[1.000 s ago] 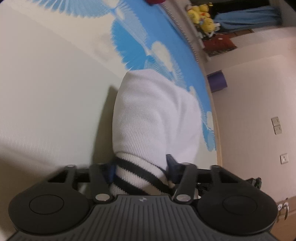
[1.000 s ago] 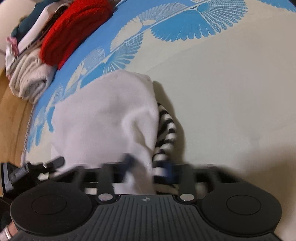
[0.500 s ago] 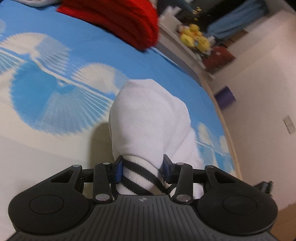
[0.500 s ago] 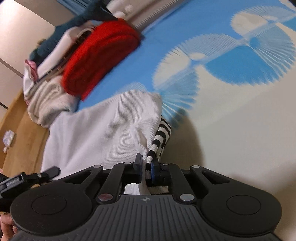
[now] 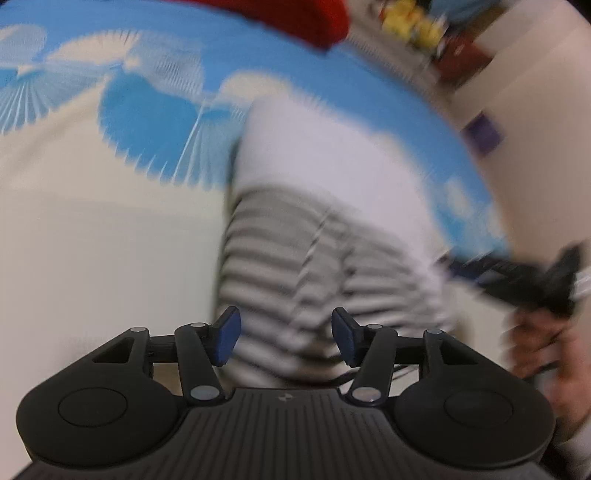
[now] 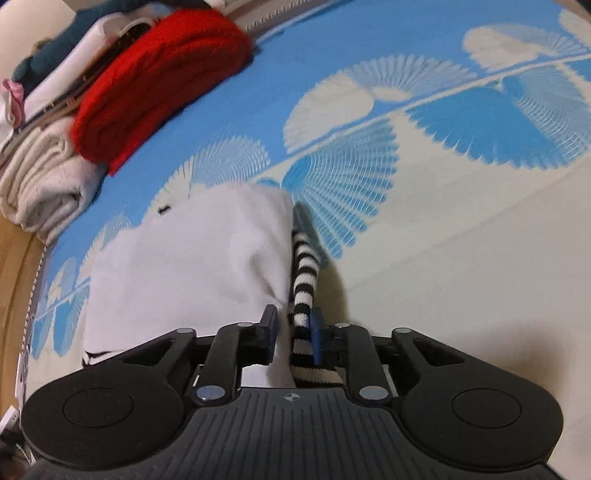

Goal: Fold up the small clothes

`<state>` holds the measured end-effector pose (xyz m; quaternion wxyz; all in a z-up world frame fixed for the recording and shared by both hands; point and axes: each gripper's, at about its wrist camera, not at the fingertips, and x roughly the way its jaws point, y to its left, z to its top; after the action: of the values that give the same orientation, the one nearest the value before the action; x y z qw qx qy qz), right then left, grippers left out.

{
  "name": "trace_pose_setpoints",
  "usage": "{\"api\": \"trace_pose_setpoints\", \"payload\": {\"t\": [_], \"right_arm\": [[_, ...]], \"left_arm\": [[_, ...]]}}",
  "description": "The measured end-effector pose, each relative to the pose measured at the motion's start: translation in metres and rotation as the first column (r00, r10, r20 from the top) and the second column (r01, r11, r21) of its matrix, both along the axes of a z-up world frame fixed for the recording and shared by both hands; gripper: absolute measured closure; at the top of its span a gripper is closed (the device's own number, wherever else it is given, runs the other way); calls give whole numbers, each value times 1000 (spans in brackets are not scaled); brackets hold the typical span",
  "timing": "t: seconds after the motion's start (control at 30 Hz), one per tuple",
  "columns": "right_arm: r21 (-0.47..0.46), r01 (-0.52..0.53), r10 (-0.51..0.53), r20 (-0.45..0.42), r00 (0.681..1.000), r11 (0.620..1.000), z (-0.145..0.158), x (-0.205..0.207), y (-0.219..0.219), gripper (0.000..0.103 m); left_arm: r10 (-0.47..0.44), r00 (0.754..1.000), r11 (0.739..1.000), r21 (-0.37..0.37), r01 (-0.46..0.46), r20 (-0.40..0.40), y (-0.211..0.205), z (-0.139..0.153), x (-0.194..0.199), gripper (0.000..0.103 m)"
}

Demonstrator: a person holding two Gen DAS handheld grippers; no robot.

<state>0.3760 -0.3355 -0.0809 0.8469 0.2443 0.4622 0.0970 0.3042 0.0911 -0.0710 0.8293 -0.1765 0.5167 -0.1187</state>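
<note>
A stack of folded clothes is seen at the far edge of the bedsheet (image 6: 461, 240) in the right wrist view: one red knitted piece (image 6: 155, 81) on top, one beige towel-like roll (image 6: 44, 184) beside it, and some dark and white pieces behind, which cannot be counted clearly. Nothing lies between the stack and the white garment (image 6: 192, 266).

The white garment is laid on the sheet, near the grippers, with one black-and-white striped cuff (image 6: 304, 273) along its right edge. In the left wrist view the same garment (image 5: 332, 177) is shown blurred, with the striped part (image 5: 295, 266) in front of the left gripper (image 5: 284, 336).

The left gripper is released: its two blue pads (image 5: 226, 336) are held wide apart and no cloth is pinched between them. The right gripper (image 6: 293, 336) is clenched on the striped cuff, which is pressed between its two pads. This gripper (image 5: 517, 273) is also seen as a dark blur at the right in the left wrist view.

The sheet is cream with blue and white fan-shaped patterns. A wooden bed edge (image 6: 14, 280) and a pale wall (image 5: 535, 74) are visible, with yellow soft toys (image 5: 417, 22), blurred, in the far corner.
</note>
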Motion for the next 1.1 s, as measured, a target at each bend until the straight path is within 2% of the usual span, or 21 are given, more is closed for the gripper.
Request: {"api": "trace_pose_setpoints", "payload": {"t": [0.03, 0.07, 0.1, 0.23, 0.27, 0.33, 0.37, 0.4, 0.5, 0.57, 0.63, 0.77, 0.87, 0.93, 0.97, 1.0, 1.03, 1.1], "right_arm": [[19, -15, 15, -1, 1000, 1000, 1, -4, -2, 67], [27, -35, 35, -10, 999, 999, 1, -7, -1, 59], [26, -65, 66, -29, 997, 998, -1, -11, 0, 53], [-52, -201, 190, -168, 967, 978, -22, -28, 14, 51], [-78, -221, 203, -189, 961, 972, -26, -31, 17, 51], [-101, -252, 228, -200, 953, 962, -30, -39, 20, 52], [-103, -264, 241, -190, 952, 959, -29, -42, 21, 69], [-101, -272, 251, -178, 951, 957, -26, -44, 22, 95], [-92, -228, 219, -99, 971, 969, -8, -47, 16, 98], [-78, -195, 189, -75, 979, 978, -4, -47, 9, 98], [-97, -209, 198, -108, 974, 973, -11, -46, 11, 98], [-183, -280, 240, -213, 947, 942, -29, -48, 22, 97], [-238, -275, 213, -256, 943, 932, -31, -51, 19, 98], [-328, -251, 168, -261, 950, 911, -25, -56, 16, 98], [-388, -238, 151, -243, 958, 890, -18, -60, 15, 96], [-432, -209, 130, -205, 970, 877, -8, -64, 13, 92], [-456, -171, 108, -161, 981, 873, 2, -70, 9, 90], [-455, -89, 71, -57, 996, 886, 31, -82, 2, 79]], "left_arm": [[4, 999, 999, 41, -2, -37, -3, -10, 2, 34], [22, 998, 999, 43, -20, -54, -2, -16, 3, 34], [35, 998, 999, 12, -34, -60, 0, -18, 3, 35], [20, 998, 999, -47, -23, -62, 1, -15, -5, 38], [6, 997, 999, -48, -10, -71, -1, -16, -5, 38], [-43, 996, 999, -9, 43, -77, -8, -21, -8, 44], [-61, 996, 998, 10, 62, -62, -10, -22, -10, 52], [-75, 996, 997, 10, 75, -47, -10, -20, -10, 60], [-64, 998, 997, -48, 63, -12, 0, -10, -16, 67], [-69, 997, 997, -30, 69, -22, 2, -14, -18, 66], [-92, 995, 995, 21, 93, -45, -5, -18, -18, 62], [-109, 989, 993, 43, 113, -100, -8, -19, -22, 56], [-151, 982, 974, 153, 167, -113, -16, -15, -27, 53], [-180, 980, 955, 222, 195, -85, -21, 0, -35, 47], [-192, 980, 944, 264, 198, -51, -23, 13, -42, 37], [-197, 980, 936, 294, 193, -15, -26, 24, -49, 22], [-200, 979, 929, 326, 177, 39, -28, 37, -59, 17], [-206, 967, 922, 361, 141, 148, -31, 62, -80, 11]]}}
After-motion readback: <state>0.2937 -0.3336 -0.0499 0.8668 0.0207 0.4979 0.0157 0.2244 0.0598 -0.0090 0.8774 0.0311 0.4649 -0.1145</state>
